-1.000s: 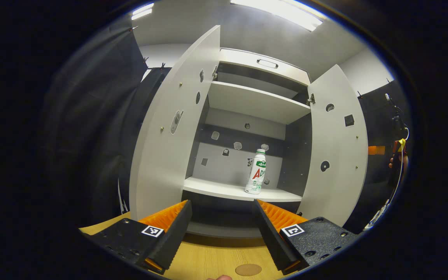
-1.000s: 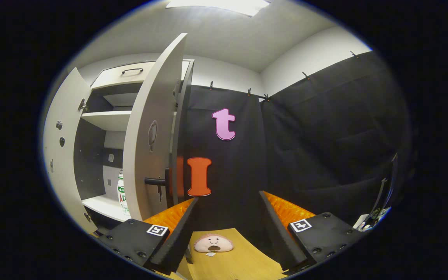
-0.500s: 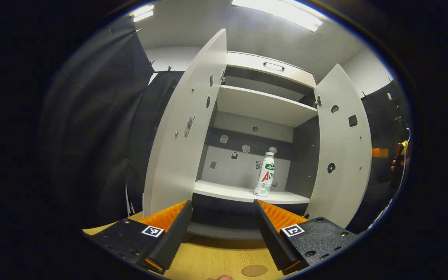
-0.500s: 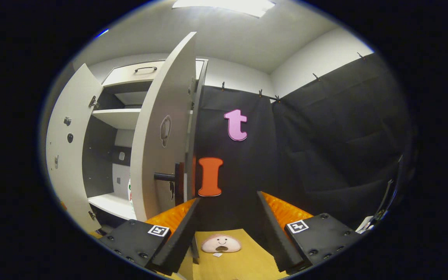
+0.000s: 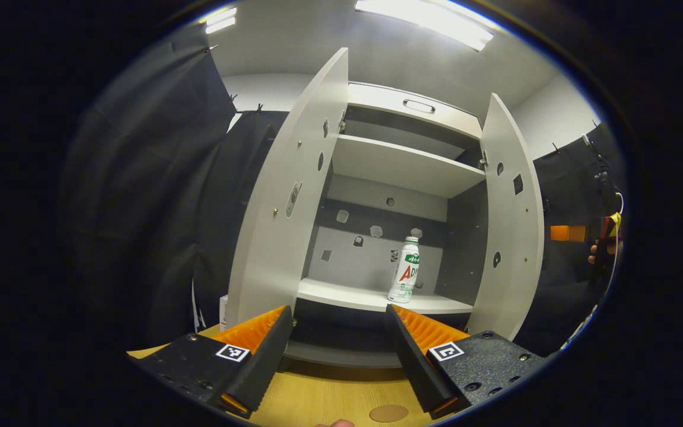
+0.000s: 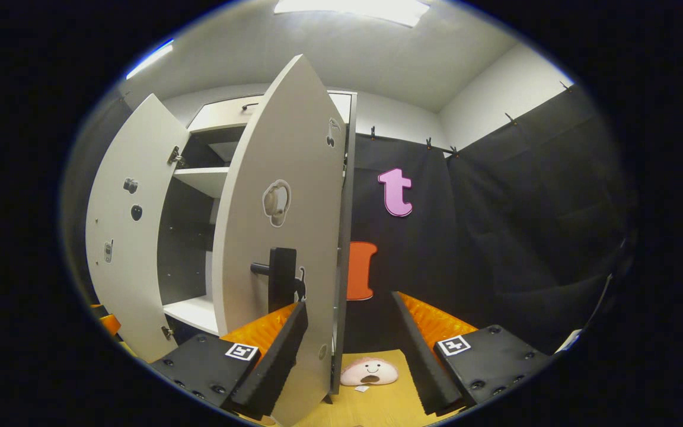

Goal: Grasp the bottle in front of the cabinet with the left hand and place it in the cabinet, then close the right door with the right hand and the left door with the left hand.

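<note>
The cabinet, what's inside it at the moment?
A white bottle stands upright on the lower shelf of the cabinet, toward its right side. The upper shelf looks bare. The space below the lower shelf is dark and partly covered by the left gripper's fingers.

My left gripper view sits low over the table (image 5: 329, 394), back from the cabinet (image 5: 404, 169), facing straight into its open front. My right gripper view looks from the cabinet's right side, close against the right door (image 6: 282, 237) outer face with its handle (image 6: 279, 279). Both views share the open doors and shelves.
</note>
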Available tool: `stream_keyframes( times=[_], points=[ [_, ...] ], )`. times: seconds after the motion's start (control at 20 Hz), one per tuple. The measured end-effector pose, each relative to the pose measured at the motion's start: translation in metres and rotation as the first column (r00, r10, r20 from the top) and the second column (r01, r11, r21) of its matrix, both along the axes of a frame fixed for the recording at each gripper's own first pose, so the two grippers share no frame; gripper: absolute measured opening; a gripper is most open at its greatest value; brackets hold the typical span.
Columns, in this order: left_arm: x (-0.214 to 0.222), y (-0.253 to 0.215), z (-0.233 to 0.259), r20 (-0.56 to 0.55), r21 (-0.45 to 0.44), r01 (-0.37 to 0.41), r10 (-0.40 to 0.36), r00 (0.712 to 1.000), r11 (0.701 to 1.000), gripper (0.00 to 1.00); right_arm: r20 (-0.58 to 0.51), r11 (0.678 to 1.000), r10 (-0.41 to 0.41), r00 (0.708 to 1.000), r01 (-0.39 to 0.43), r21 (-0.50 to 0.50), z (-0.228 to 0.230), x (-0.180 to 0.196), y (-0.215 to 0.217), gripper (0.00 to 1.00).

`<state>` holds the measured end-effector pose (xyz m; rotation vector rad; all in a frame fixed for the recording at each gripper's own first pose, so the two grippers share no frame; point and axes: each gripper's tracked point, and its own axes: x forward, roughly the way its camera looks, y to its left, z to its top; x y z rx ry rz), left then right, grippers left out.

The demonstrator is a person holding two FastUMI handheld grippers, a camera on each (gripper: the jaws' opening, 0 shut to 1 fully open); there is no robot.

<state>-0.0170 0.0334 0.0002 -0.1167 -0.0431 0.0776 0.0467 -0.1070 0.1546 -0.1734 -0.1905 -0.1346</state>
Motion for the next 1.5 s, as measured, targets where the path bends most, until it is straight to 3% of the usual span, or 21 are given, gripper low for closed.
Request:
stream_keyframes(
  times=[0.3,0.35,0.4,0.45,0.5,0.8,1.25,1.5],
  points=[
    [-0.015,0.028,0.008,0.016,0.016,-0.070,0.069,0.997,0.997,0.95,-0.011,0.996,0.089,0.996,-0.089,0.024,-0.007,0.020,0.038,0.94],
    [-0.022,0.033,0.008,0.016,0.014,-0.081,0.080,0.997,0.997,0.95,-0.020,0.994,0.107,0.994,-0.106,0.028,-0.010,0.024,0.047,0.87],
    [-0.024,0.036,0.008,0.015,0.013,-0.091,0.091,0.996,0.996,0.95,-0.024,0.992,0.121,0.992,-0.120,0.028,-0.012,0.029,0.055,0.87],
    [-0.028,0.040,0.009,0.014,0.016,-0.101,0.101,0.995,0.995,0.95,-0.030,0.990,0.141,0.990,-0.141,0.021,-0.012,0.034,0.066,0.95],
    [-0.030,0.044,0.009,0.014,0.019,-0.112,0.111,0.994,0.994,0.95,-0.031,0.990,0.144,0.989,-0.144,0.009,-0.013,0.039,0.073,0.97],
    [-0.049,0.082,0.021,0.049,-0.012,-0.214,0.214,0.975,0.977,0.94,-0.077,0.981,0.196,0.978,-0.196,0.002,-0.026,0.066,0.110,0.95],
    [-0.072,0.173,0.046,0.097,-0.002,-0.401,0.399,0.912,0.916,0.94,-0.090,0.982,0.186,0.978,-0.186,0.002,-0.019,0.099,0.121,0.95],
    [-0.080,0.200,0.043,0.084,-0.026,-0.440,0.440,0.894,0.898,0.94,-0.099,0.986,0.163,0.982,-0.164,0.000,-0.023,0.110,0.127,0.95]
  ],
)
